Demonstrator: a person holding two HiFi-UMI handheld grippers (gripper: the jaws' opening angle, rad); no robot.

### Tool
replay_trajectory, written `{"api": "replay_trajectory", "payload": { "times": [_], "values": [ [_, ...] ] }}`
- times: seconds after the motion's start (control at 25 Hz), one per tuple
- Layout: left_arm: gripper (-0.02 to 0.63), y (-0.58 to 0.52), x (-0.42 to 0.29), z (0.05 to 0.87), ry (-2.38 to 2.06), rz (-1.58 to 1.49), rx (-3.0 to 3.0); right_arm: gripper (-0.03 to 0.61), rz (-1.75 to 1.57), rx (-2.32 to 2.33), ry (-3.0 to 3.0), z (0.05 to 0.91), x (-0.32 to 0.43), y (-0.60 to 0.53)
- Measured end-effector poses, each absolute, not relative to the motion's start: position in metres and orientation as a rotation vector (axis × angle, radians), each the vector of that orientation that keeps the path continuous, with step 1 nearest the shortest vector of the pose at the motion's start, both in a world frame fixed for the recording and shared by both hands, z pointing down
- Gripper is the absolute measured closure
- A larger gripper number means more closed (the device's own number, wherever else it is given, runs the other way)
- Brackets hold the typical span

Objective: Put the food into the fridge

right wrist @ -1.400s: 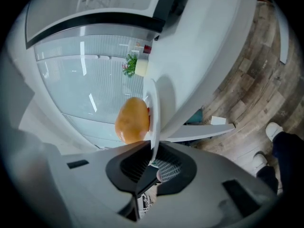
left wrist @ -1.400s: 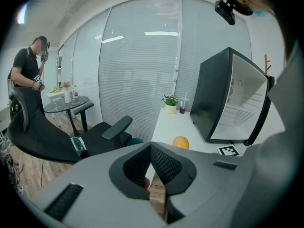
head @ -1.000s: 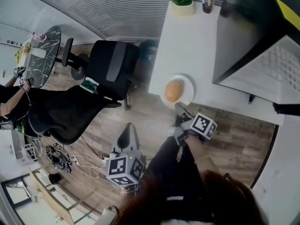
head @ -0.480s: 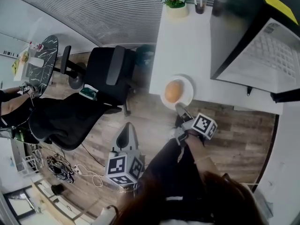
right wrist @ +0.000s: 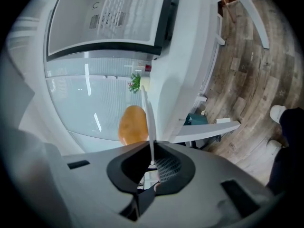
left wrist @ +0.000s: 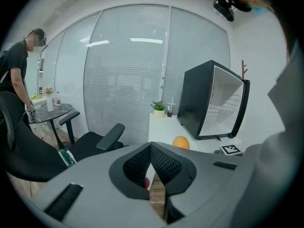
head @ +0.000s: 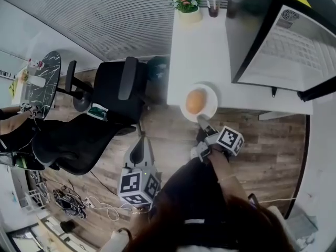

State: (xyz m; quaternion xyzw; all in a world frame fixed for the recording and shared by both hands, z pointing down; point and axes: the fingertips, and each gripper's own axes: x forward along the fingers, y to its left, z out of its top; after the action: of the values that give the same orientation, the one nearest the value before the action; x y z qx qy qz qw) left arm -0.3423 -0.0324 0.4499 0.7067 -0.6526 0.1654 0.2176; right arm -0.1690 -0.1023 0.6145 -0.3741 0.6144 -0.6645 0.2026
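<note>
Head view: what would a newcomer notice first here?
The round orange food on a white plate at the near edge of the white table, with the right gripper shut on the plate's rim. Behind it on the table, the black fridge stands open. The left gripper hangs shut and empty over the wooden floor.

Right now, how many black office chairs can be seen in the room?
2. The first chair stands just left of the white table in the head view; the second chair is lower left of it. Others may be out of view.
</note>
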Motion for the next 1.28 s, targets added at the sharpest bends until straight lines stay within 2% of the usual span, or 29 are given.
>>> {"api": "replay_trajectory", "payload": {
  "times": [0.76, 1.28],
  "values": [
    [0.615, -0.051, -0.330, 0.439, -1.751, 0.423, 2.079, 0.568, -1.789, -1.078, 1.673, 0.597, -0.147, -0.095],
    [0.615, -0.044, -0.280, 0.422, -1.790, 0.369, 2.073, 0.568, -1.813, -1.028, 1.763, 0.571, -0.112, -0.092]
  ]
}}
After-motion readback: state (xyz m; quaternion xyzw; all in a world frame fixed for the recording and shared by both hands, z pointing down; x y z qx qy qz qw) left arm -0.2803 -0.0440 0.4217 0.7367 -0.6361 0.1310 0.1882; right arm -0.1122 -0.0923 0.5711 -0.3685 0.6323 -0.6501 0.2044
